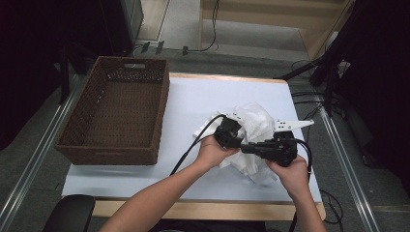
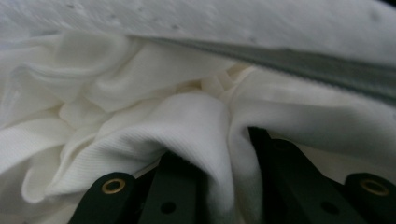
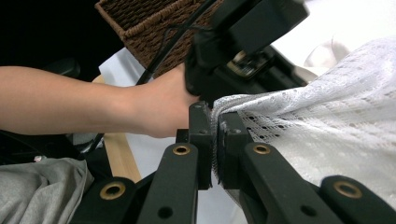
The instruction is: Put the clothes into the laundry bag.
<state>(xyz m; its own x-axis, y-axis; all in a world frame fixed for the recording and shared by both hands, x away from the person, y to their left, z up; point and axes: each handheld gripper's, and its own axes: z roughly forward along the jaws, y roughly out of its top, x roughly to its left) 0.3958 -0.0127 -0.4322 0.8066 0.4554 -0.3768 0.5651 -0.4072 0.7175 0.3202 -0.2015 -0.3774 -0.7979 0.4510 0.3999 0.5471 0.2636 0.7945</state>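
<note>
At the lower centre of the high view, both hands are working a crumpled white garment (image 1: 251,133) that is lying on the surface (image 1: 188,104), right of the middle. The right claw (image 3: 215,126) is gripping a thin edge of the garment, its jaws pressed almost together on the lacy, perforated fabric. The left claw (image 2: 224,158) is pushing into the softer ribbed cloth, with a thick fold sitting between its jaws; whether they are clamping that fold I cannot tell. Judging by this, the handling is at an early stage: the garment is bunched and unfolded, and nothing is lying in the basket (image 1: 116,111).

The garment is mixing two textures, an openwork lace outer layer and a smooth, fine-ribbed inner knit, with a grey toothed strip, possibly a zip, crossing the upper part of the left gripper view. Farther off, at the upper left, the brown woven basket is standing rectangular and deep, with a handle slot in its far wall.
</note>
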